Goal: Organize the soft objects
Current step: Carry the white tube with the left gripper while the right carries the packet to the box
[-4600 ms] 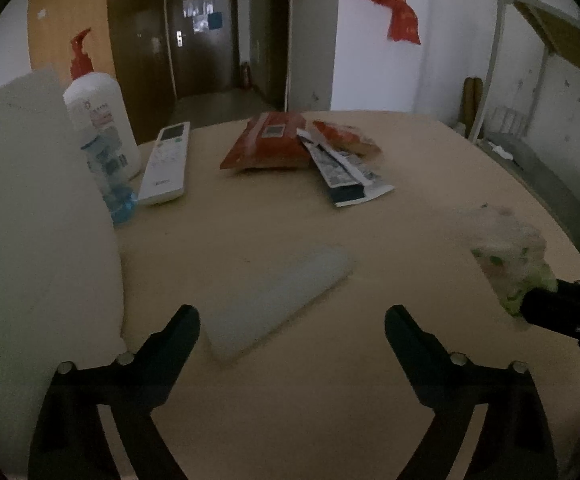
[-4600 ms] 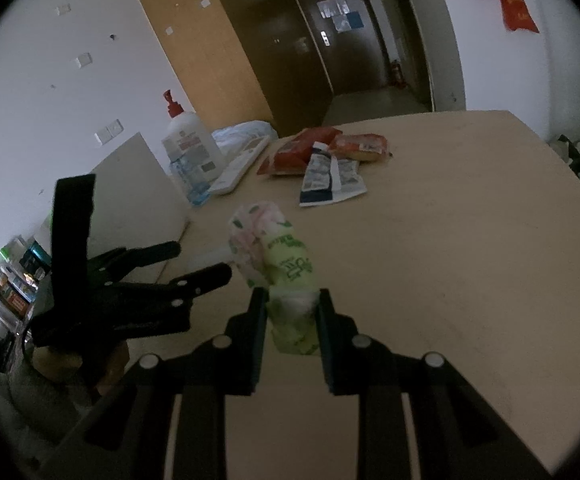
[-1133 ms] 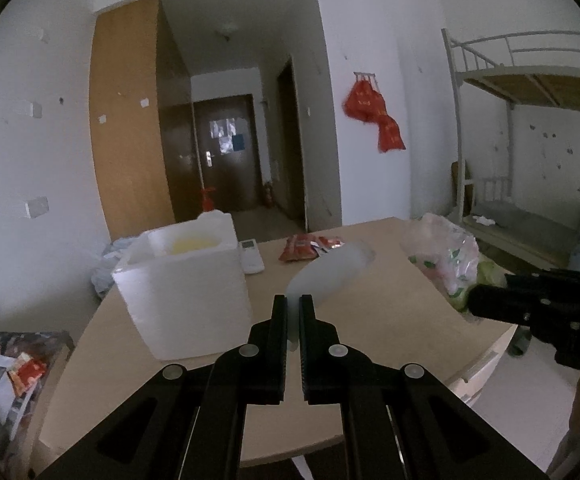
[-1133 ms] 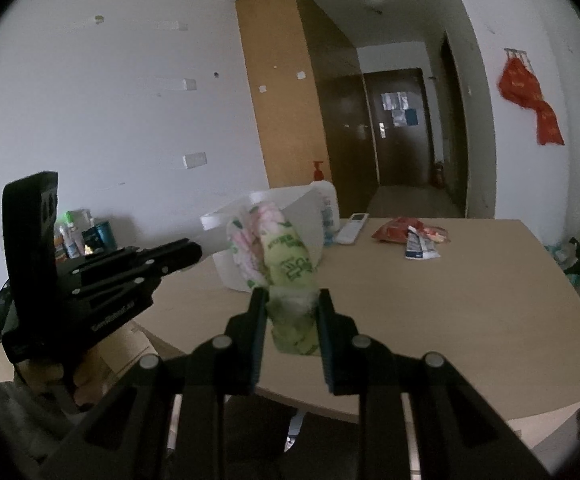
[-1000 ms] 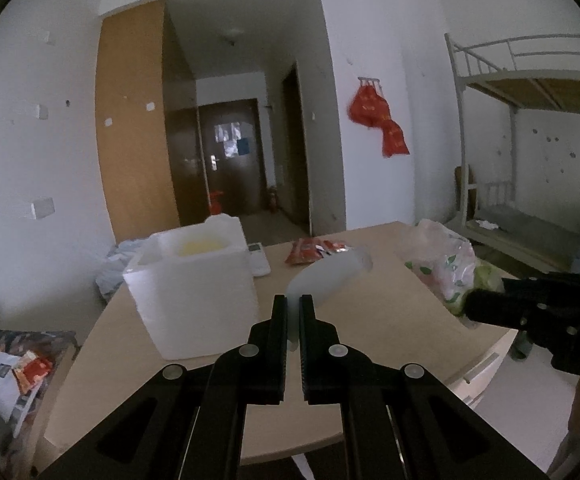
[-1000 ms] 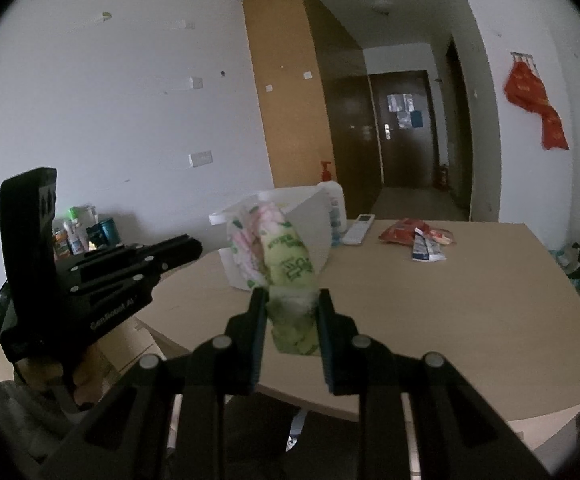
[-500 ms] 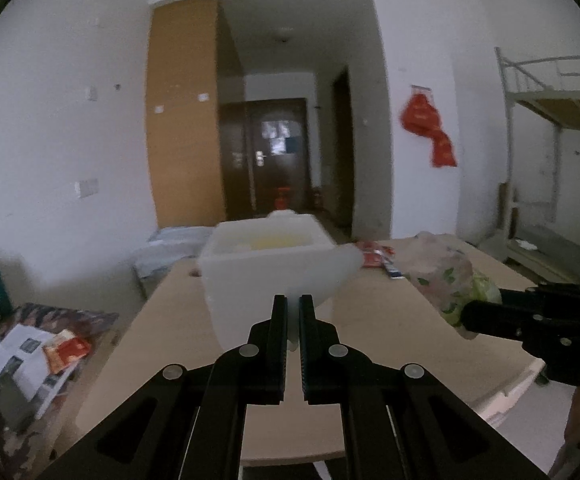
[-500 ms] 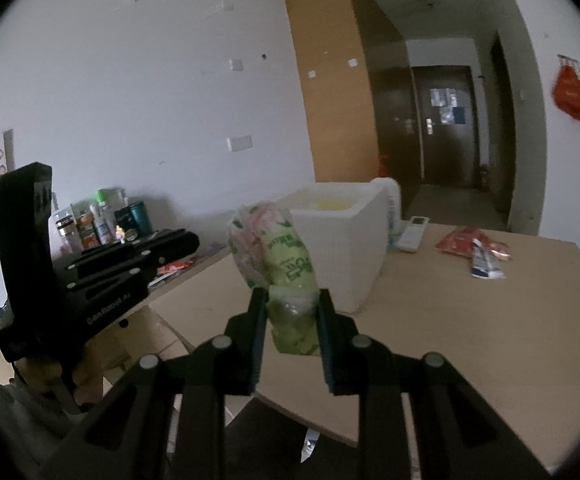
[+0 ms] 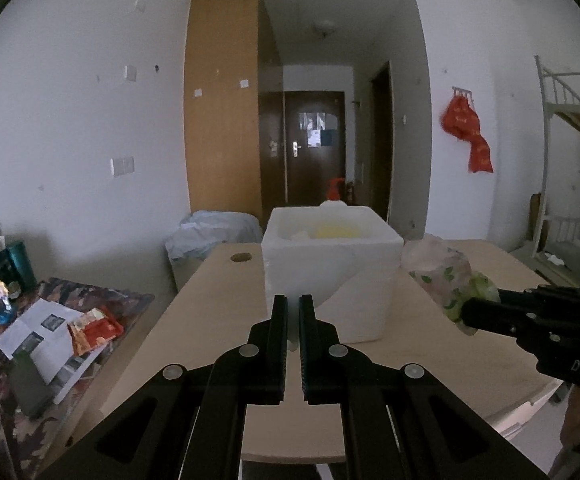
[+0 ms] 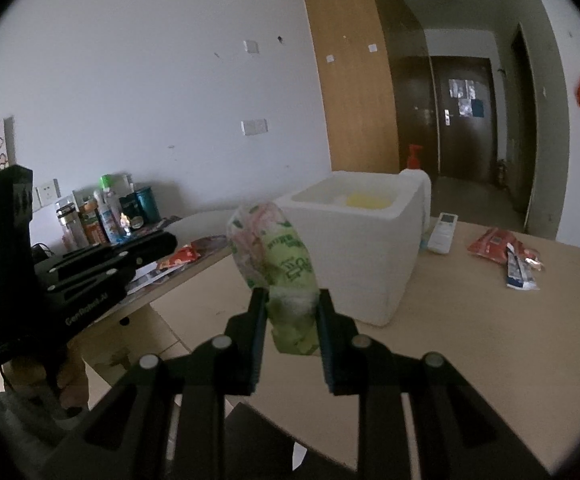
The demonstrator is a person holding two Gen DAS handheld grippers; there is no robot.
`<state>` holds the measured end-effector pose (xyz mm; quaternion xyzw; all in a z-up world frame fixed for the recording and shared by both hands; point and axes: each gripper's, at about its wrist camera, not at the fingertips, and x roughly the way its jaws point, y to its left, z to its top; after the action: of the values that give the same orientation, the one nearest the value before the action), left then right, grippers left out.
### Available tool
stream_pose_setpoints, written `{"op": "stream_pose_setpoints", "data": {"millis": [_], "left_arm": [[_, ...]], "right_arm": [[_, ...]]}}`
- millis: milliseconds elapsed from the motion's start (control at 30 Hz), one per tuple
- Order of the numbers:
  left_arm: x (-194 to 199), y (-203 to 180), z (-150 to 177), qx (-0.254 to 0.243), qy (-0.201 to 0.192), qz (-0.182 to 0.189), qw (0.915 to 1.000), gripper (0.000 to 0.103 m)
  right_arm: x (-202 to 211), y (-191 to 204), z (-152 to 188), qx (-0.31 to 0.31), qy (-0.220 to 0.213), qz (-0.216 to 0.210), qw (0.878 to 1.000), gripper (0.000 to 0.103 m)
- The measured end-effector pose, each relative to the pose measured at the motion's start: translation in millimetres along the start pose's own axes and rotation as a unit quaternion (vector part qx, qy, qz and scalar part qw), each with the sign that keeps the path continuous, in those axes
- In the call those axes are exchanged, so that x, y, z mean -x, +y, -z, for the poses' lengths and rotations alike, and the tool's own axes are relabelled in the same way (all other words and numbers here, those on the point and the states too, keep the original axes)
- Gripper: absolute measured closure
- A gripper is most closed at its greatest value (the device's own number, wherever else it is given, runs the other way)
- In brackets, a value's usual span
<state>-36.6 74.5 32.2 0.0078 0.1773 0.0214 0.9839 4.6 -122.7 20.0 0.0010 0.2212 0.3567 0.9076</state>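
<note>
Green and pink printed plastic wraps the soft pack (image 10: 285, 264), which the right gripper (image 10: 292, 312) pinches at its lower end between part-closed fingers, held up over the table (image 10: 490, 320) edge in front of the foam box (image 10: 354, 256). A pale translucent pouch (image 9: 344, 292) sticks out of the left gripper (image 9: 294, 320), whose fingers are nearly together on its near end; it is faint against the box (image 9: 330, 276). Compared with half a second ago, the box sits more centred ahead of the left gripper, and both holds are unchanged. On the tan table lie a remote (image 10: 444, 228) and red snack packets (image 10: 494, 244). White walls, a wooden panel and a dark door (image 9: 314, 148) stand behind.
</note>
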Motion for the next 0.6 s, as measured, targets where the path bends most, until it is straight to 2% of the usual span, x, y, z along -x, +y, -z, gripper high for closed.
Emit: {"op": "stream_pose_setpoints", "data": {"millis": [600], "left_arm": [[-29, -3, -32, 0.006, 0.001, 0.007, 1.0, 0.097]], "right_arm": [[-14, -24, -33, 0.002, 0.004, 0.014, 1.0, 0.075]]}}
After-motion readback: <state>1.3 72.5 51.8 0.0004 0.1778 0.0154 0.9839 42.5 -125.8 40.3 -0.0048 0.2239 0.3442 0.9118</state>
